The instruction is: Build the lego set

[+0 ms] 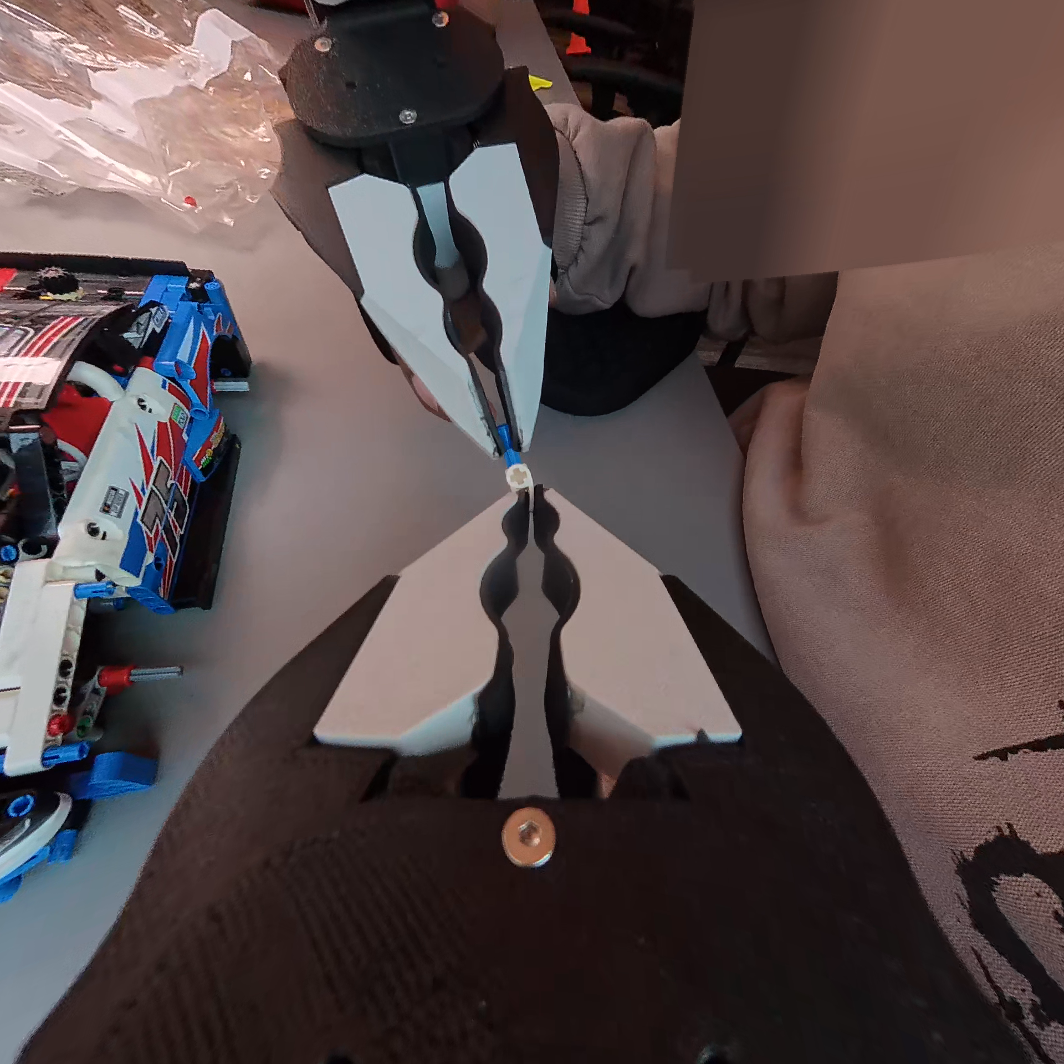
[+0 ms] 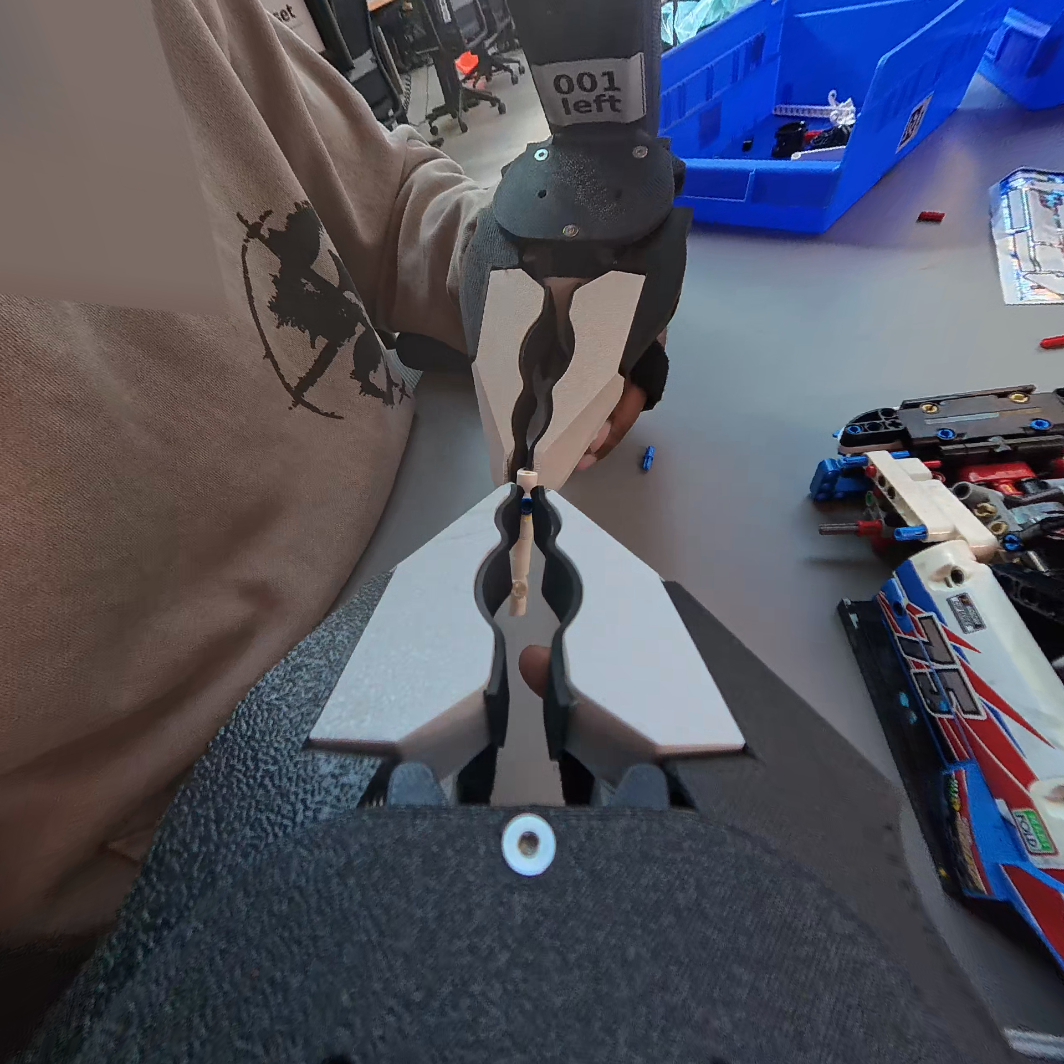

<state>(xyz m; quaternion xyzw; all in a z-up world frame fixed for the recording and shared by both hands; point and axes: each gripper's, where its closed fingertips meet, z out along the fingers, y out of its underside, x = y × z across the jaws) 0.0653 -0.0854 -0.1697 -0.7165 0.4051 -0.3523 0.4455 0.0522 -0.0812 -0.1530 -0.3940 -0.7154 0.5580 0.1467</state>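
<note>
Now: two grippers meet tip to tip over a small lego piece

L gripper [image 1: 528,502] pinches a white connector [image 1: 520,478], cross-hole end facing 12 o'clock. R gripper [image 2: 525,494] is nearly closed on a blue pin [image 1: 509,446], axis running 12–6 between both tips, plugged into the connector. Race car model [image 1: 109,478] sits at 9 o'clock on the grey table [image 1: 345,403].

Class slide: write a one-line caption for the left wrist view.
Two grippers meet tip to tip above a grey table, joining a small blue pin to a white cross-holed connector.
</note>
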